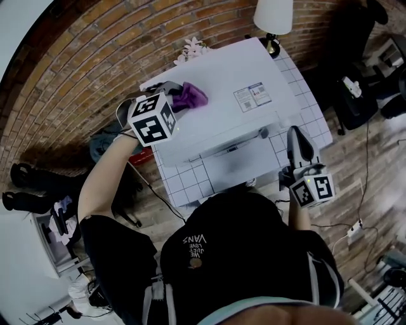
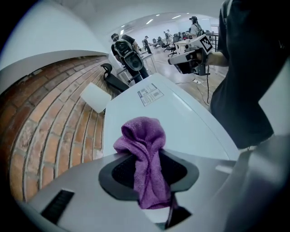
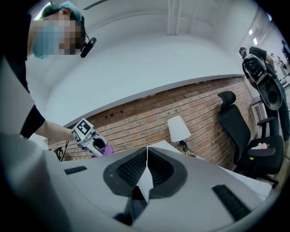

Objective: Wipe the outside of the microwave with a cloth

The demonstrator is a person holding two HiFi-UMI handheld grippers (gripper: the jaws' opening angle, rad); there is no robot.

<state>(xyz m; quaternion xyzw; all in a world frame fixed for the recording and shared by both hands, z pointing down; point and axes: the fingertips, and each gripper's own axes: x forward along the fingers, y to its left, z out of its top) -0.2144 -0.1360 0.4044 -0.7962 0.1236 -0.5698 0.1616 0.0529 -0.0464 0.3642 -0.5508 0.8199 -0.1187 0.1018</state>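
Note:
A white microwave [image 1: 222, 108] stands on a tiled table, its top toward me, a printed label [image 1: 252, 97] on it. My left gripper [image 1: 171, 89] is over the microwave's top left part, shut on a purple cloth [image 1: 189, 96] that bunches out ahead of the jaws onto the top. In the left gripper view the purple cloth [image 2: 145, 158] hangs between the jaws, over the white microwave top [image 2: 181, 118]. My right gripper [image 1: 297, 147] hovers at the microwave's right front corner, shut and holding nothing. In the right gripper view its jaws meet, and the left gripper [image 3: 88, 136] with the purple cloth [image 3: 107, 150] shows beyond.
A white lamp [image 1: 274, 18] stands behind the microwave by the brick wall [image 1: 95, 57]. The white tiled table [image 1: 184, 184] carries the microwave. A black office chair [image 3: 240, 131] is to the right. Cables and a power strip [image 1: 354, 226] lie on the floor at right.

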